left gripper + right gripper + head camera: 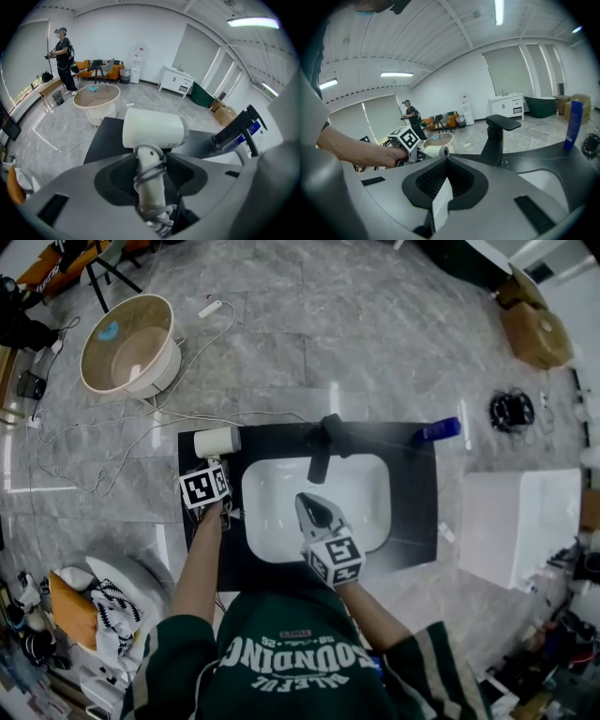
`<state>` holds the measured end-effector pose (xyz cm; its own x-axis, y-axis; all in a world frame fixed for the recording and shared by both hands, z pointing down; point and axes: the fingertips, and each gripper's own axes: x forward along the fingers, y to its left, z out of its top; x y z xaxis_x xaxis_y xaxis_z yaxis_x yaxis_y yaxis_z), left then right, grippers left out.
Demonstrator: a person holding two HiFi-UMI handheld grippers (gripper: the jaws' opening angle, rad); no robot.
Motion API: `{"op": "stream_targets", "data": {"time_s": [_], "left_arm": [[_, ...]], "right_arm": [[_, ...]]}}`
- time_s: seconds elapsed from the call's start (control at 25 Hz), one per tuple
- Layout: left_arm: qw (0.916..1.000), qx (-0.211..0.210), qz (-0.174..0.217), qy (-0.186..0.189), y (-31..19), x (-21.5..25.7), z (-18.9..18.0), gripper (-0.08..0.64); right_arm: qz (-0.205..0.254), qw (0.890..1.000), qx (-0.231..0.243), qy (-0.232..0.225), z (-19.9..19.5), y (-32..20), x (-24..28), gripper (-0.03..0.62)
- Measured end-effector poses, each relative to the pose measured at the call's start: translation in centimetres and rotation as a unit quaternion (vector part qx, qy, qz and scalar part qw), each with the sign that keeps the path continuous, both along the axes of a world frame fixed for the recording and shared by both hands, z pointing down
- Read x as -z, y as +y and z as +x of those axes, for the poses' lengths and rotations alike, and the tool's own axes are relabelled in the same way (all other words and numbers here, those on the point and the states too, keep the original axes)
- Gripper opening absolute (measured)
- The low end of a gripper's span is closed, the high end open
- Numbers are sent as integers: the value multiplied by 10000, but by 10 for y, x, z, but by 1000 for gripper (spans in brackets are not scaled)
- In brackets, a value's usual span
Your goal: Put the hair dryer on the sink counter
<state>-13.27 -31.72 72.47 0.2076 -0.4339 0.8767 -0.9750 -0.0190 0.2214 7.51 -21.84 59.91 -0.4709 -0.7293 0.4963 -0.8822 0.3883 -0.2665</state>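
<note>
The left gripper [210, 474] has its jaws closed on the dryer's [152, 129] handle, over the cord [150, 171] wound around it. The dryer sits left of the basin [366, 493] and a little behind it, over the black bench [412, 484] near the bench's outer corner. I cannot tell whether it is resting on the bench or held just above it. The right gripper [314, 512] hangs over the basin with its jaws together and nothing in them.

The likeliest trouble is the placement itself. This far out from the basin there is little bench around the dryer, so I'd judge a release here could let the heavy round head tip or roll over the edge to the floor. The cord is another risk: its loops look loose, and as the jaws open and back away a loop may snag on one and pull the dryer along. If the dryer is set down much nearer the basin, the barrel could instead roll into the bowl or knock the faucet [323, 446].
</note>
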Motion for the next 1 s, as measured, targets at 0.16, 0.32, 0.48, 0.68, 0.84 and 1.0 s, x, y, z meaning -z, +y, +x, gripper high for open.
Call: {"op": "stream_targets", "data": {"time_s": [0.16, 0.32, 0.48, 0.68, 0.84, 1.0], "left_arm": [[9996, -144, 236, -59, 0, 12, 1, 201], [9975, -381, 593, 52, 6, 34, 8, 201], [9916, -664, 1076, 261, 20, 58, 17, 177], [9829, -877, 1593, 282, 41, 97, 18, 78], [9740, -980, 2031, 203, 55, 127, 14, 9], [9610, -1286, 2432, 282, 72, 154, 19, 2]], "right_arm": [[31, 10000, -86, 33, 6, 6, 3, 2], [175, 9996, -189, 66, 12, 7, 10, 0], [367, 9988, -294, 97, 18, 6, 24, 2], [688, 9970, -315, 177, 21, 7, 45, 2], [893, 9952, -358, 203, 21, 10, 63, 1], [1070, 9934, -385, 171, 17, 16, 78, 1]]}}
